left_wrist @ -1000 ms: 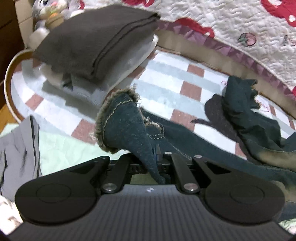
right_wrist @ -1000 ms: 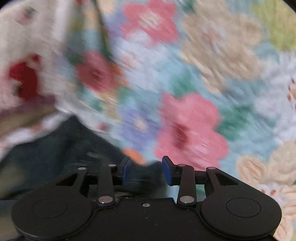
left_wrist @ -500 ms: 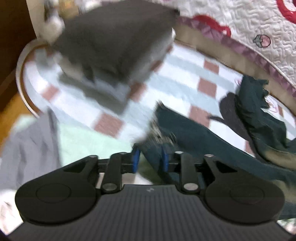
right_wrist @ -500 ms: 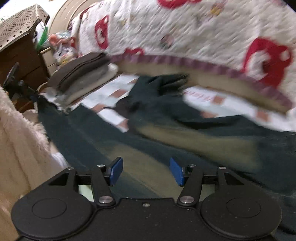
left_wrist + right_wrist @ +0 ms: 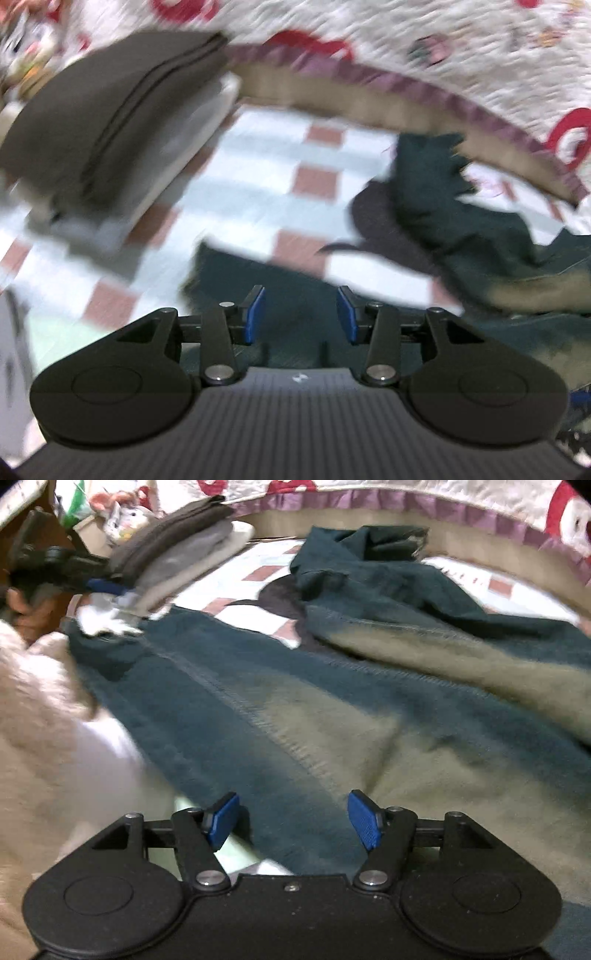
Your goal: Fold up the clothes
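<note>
Left tool [image 5: 300,314] and right tool [image 5: 293,821] both wide, empty, above dark jeans [image 5: 258,701].

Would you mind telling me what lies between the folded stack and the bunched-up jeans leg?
In the left wrist view, only bare checked sheet lies between the folded stack and the bunched jeans leg.

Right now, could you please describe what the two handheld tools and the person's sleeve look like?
Both tools, left and right, are matte black, with two round discs, linkage bars on silver pivot pins, and blue ribbed pads. The left body is finely ridged with a small white logo; the right is smooth and dusty. The sleeve is fluffy cream fleece.
</note>
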